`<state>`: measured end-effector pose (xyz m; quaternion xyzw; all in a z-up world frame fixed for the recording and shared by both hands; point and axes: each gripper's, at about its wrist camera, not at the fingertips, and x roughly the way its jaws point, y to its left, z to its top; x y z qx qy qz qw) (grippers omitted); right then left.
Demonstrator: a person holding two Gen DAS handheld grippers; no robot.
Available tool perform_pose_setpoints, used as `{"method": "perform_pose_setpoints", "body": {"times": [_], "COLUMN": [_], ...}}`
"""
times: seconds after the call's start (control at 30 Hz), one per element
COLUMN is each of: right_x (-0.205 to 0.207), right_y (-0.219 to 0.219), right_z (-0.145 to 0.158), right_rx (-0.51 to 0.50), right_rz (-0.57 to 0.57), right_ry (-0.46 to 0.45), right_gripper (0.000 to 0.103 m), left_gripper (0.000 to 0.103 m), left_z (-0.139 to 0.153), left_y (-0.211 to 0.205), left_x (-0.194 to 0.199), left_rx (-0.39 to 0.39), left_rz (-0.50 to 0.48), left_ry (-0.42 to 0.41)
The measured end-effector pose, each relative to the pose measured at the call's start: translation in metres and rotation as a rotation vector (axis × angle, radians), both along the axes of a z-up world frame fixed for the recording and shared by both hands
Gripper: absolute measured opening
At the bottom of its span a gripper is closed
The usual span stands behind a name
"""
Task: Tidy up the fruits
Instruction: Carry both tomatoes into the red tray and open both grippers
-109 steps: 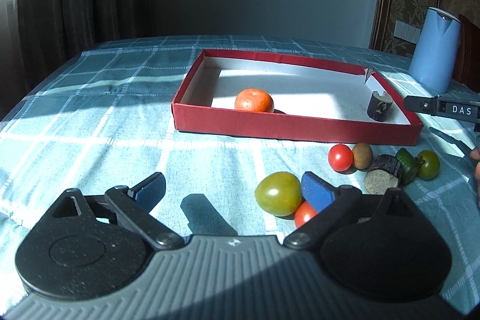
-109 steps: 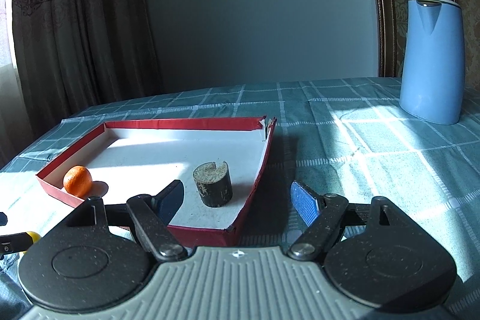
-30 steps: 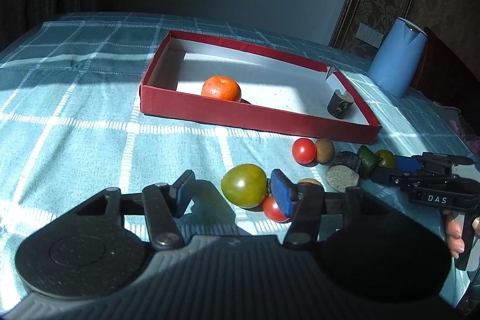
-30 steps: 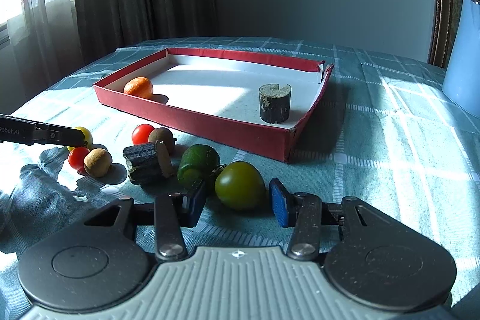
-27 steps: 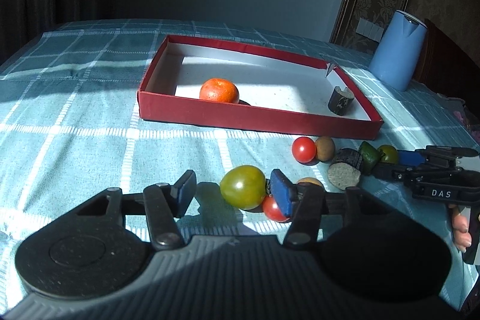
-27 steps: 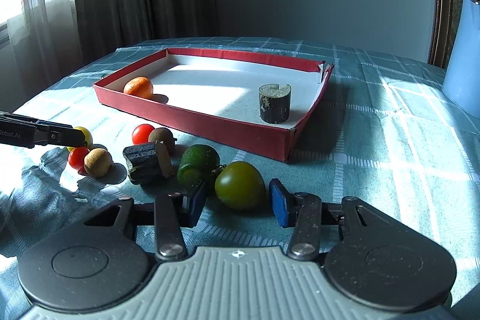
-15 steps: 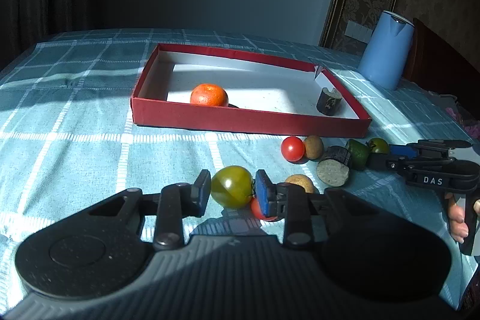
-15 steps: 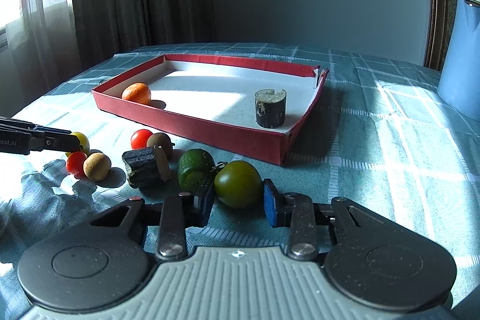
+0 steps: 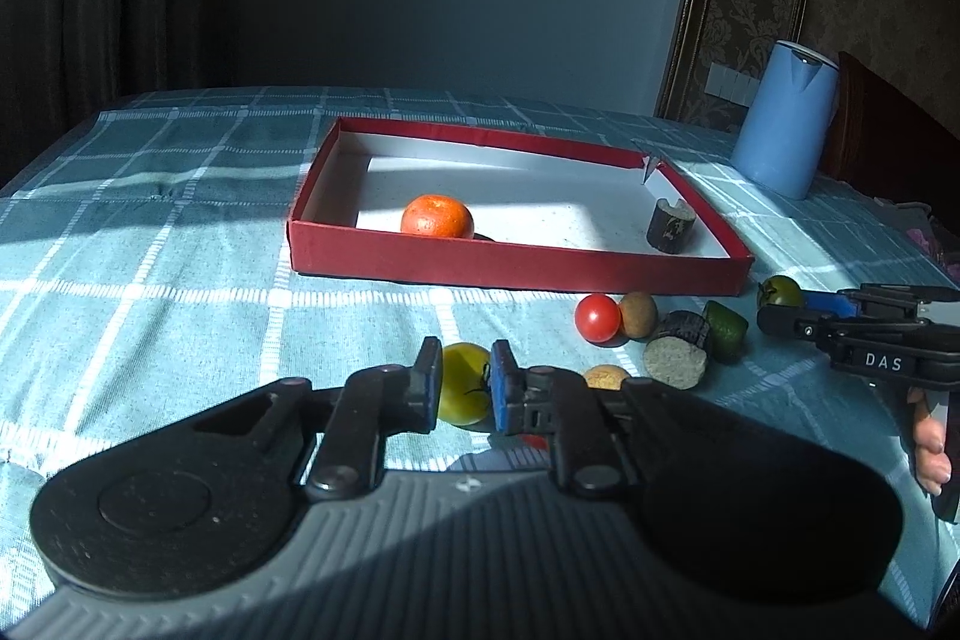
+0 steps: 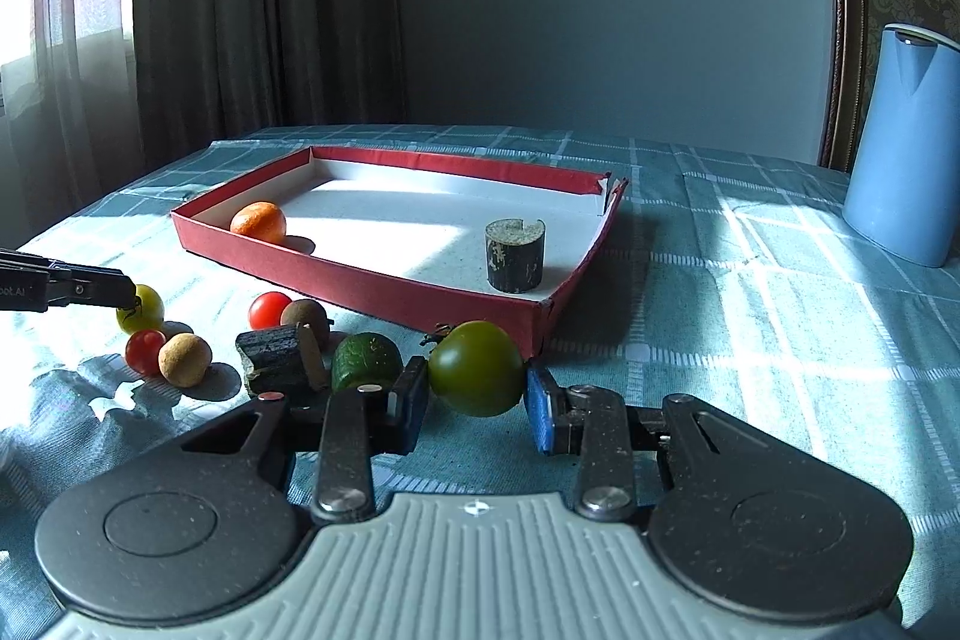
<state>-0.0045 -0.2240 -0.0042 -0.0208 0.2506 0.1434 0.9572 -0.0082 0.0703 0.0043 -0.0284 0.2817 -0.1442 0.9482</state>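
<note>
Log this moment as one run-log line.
left gripper: shut on yellow-green tomato | right gripper: shut on dark green tomato | red tray: holds orange, bark-covered cylinder

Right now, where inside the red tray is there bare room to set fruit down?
The red tray has a wide bare white floor between the orange near its left end and the dark cork block near its right end. The cloth in front of the tray is crowded with small fruits.
</note>
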Motion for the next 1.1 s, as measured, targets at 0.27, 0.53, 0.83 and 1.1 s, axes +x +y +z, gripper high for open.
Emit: {"method": "perform_pose_setpoints", "body": {"times": [0.27, 0.53, 0.83, 1.1], "right_x": [-0.002, 0.000, -0.002, -0.007], "right_y": [0.001, 0.001, -0.001, -0.001], "right_z": [0.000, 0.000, 0.001, 0.007], "right_rx": [-0.004, -0.003, 0.003, -0.001], "right_rz": [0.000, -0.004, -0.011, -0.028], "right_ry": [-0.007, -0.001, -0.014, -0.060], "right_gripper": [0.034, 0.034, 0.034, 0.034], "left_gripper": [0.060, 0.029, 0.027, 0.027], "left_z": [-0.007, -0.006, -0.003, 0.011], "left_y": [-0.007, -0.005, -0.015, -0.010], "left_x": [0.011, 0.010, -0.002, 0.005], "left_rx": [0.050, -0.003, 0.080, 0.052], "left_rz": [0.033, -0.032, 0.005, 0.042], "left_ry": [0.039, 0.056, -0.019, -0.041]}}
